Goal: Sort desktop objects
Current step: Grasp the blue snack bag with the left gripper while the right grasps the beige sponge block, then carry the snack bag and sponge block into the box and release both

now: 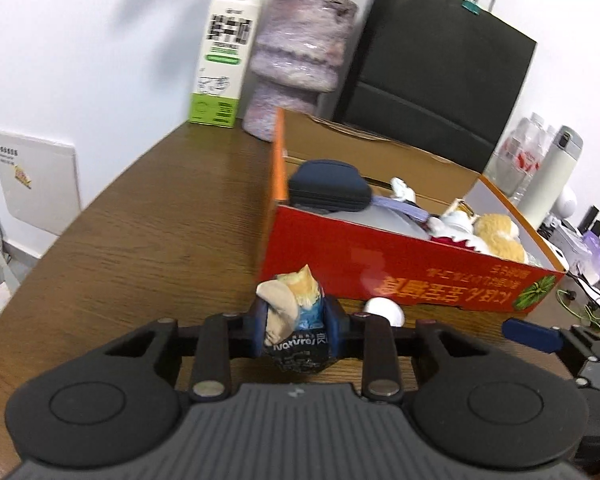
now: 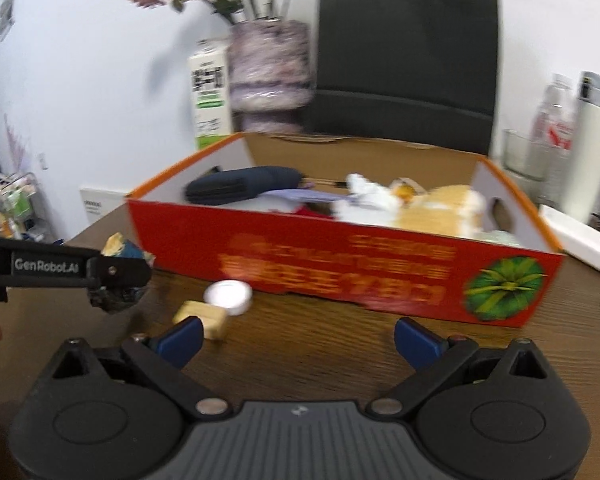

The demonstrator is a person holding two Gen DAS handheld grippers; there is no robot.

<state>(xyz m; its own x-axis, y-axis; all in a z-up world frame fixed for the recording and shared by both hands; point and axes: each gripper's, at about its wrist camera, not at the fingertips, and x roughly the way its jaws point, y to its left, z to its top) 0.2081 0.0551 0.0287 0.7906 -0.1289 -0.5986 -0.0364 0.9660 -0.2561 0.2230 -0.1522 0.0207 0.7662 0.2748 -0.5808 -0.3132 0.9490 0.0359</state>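
Wood surface (image 2: 340, 352) against a white wall, everything a bit blurry. The red box (image 1: 400, 264) has upside-down print I can't read, and its contents run together. Left gripper (image 1: 294, 330) jaws are pinching a snack packet (image 1: 296, 344) marked "Natures", its lower end hidden. Right gripper (image 2: 296, 340) jaws are spread wide, with a wood block (image 2: 204, 316) beside the left one and a white cap (image 2: 228, 296) just beyond.

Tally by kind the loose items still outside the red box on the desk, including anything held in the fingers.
Snack packet, held by left gripper: 1
White round lid: 1
Wooden block: 1
Total: 3
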